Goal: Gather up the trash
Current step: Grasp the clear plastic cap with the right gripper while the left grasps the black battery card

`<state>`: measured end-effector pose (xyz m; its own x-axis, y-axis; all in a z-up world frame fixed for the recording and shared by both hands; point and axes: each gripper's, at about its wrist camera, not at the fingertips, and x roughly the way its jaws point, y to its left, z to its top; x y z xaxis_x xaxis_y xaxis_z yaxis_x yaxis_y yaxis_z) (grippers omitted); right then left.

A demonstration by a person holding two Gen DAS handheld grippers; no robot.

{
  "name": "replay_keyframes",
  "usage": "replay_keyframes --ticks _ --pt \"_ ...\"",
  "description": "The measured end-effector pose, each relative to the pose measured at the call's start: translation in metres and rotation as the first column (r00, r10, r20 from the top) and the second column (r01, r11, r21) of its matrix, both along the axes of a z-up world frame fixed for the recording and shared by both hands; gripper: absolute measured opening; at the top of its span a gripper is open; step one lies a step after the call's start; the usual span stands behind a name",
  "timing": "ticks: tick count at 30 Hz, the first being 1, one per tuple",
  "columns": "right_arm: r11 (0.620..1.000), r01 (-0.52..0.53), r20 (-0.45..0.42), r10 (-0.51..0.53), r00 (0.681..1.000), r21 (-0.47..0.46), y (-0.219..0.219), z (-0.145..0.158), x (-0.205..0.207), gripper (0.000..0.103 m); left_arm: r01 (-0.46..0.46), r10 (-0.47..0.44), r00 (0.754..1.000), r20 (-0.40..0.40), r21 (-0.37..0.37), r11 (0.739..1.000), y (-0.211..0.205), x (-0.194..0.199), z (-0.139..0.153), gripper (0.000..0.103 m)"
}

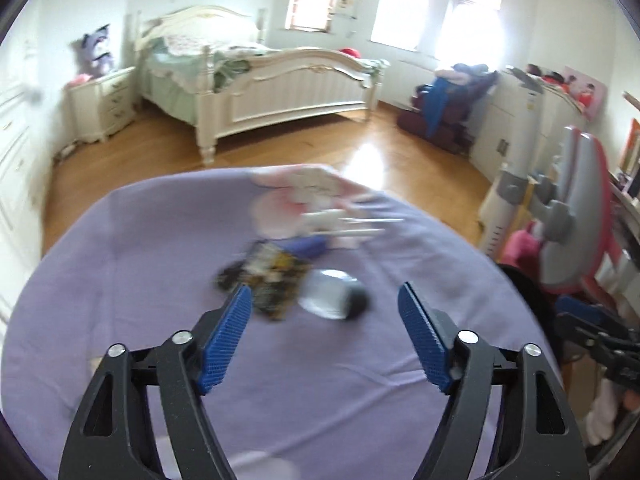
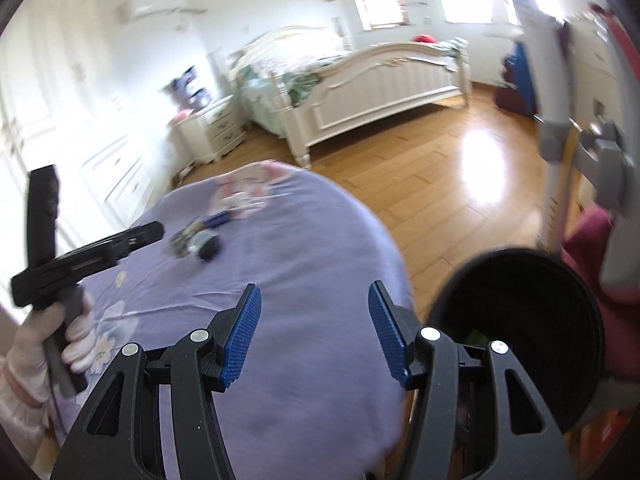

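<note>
A bedroom with a shiny wooden floor (image 1: pixel 320 148) and a big white bed (image 1: pixel 256 92) is showing behind a table with a purple cloth (image 1: pixel 140 264) lying over it. The trash is sitting in a little pile near the middle of the cloth: a crinkly dark and yellow wrapper (image 1: pixel 272 276), a see-through plastic bottle (image 1: pixel 332 296) with a dark cap lying on its side and touching the wrapper, and something small and blue (image 1: pixel 306 246) just behind them. It is all looking blurry. A round black bin (image 2: pixel 520 336) is standing on the floor beside the table, with something green sitting inside it. The left gripper (image 1: pixel 325 300) is pointing down at the pile with its blue fingers (image 1: pixel 232 336) spread wide and nothing between them. A hand in a pale glove (image 2: pixel 60 340) is gripping its handle. The right gripper (image 2: pixel 315 300) is hanging over the near edge of the cloth, close to the bin, with its jaws apart and gripping nothing.
</note>
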<state>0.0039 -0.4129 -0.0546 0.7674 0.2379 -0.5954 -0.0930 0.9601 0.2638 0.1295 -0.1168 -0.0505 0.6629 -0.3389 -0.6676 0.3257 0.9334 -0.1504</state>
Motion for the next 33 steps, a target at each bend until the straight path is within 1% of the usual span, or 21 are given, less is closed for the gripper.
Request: replay_keyframes --ticks 3,5,6,11,14,18,21,25,26,28,29,31,32,33 --pt "0.998 -0.060 -0.010 0.059 0.998 -0.033 0.029 0.005 0.015 0.056 -0.032 0.032 0.998 -0.052 0.015 0.999 0.028 0.020 -0.013 0.076" --pt "0.994 -0.099 -0.019 0.099 0.995 -0.054 0.046 0.008 0.025 0.056 -0.014 0.016 0.998 -0.061 0.038 0.999 0.034 0.028 -0.017 0.076" --pt "0.990 -0.120 -0.026 0.119 0.993 -0.068 0.054 0.009 0.030 0.056 0.010 -0.007 0.998 -0.060 0.053 0.999 0.036 0.033 -0.018 0.076" --pt "0.975 -0.200 -0.059 0.194 0.979 -0.099 0.084 0.012 0.056 0.056 0.116 -0.107 0.991 -0.079 0.127 0.985 0.029 0.056 -0.025 0.076" --pt "0.965 -0.234 -0.083 0.226 0.971 -0.116 0.094 0.009 0.073 0.056 0.151 -0.140 0.987 -0.074 0.190 0.970 0.021 0.064 -0.031 0.076" --pt "0.948 -0.280 -0.113 0.264 0.958 -0.153 0.108 0.003 0.092 0.056 0.190 -0.171 0.980 -0.098 0.234 0.953 0.015 0.073 -0.039 0.077" --pt "0.926 -0.323 -0.134 0.301 0.944 -0.196 0.121 -0.003 0.106 0.056 0.204 -0.186 0.978 -0.097 0.244 0.948 0.019 0.076 -0.038 0.079" --pt "0.893 -0.384 -0.165 0.353 0.921 -0.235 0.137 -0.012 0.123 0.056 0.239 -0.220 0.970 -0.104 0.234 0.943 0.023 0.073 -0.040 0.080" --pt "0.886 -0.398 -0.178 0.364 0.914 -0.236 0.140 -0.015 0.127 0.056 0.247 -0.229 0.968 -0.103 0.238 0.939 0.024 0.072 -0.041 0.081" --pt "0.878 -0.419 -0.200 0.379 0.904 -0.233 0.144 -0.019 0.137 0.056 0.256 -0.239 0.966 -0.098 0.242 0.936 0.025 0.070 -0.040 0.087" --pt "0.872 -0.434 -0.218 0.388 0.895 -0.227 0.146 -0.022 0.142 0.056 0.260 -0.244 0.965 -0.097 0.235 0.937 0.026 0.069 -0.039 0.088" --pt "0.866 -0.445 -0.238 0.393 0.888 -0.228 0.147 -0.023 0.148 0.053 0.269 -0.252 0.963 -0.098 0.228 0.936 0.028 0.070 -0.040 0.088" --pt "0.865 -0.449 -0.239 0.398 0.886 -0.225 0.147 -0.022 0.148 0.040 0.269 -0.253 0.962 -0.098 0.231 0.935 0.027 0.070 -0.041 0.088" --pt "0.867 -0.446 -0.239 0.395 0.887 -0.222 0.145 -0.020 0.146 0.040 0.268 -0.251 0.963 -0.100 0.237 0.934 0.025 0.071 -0.041 0.089"
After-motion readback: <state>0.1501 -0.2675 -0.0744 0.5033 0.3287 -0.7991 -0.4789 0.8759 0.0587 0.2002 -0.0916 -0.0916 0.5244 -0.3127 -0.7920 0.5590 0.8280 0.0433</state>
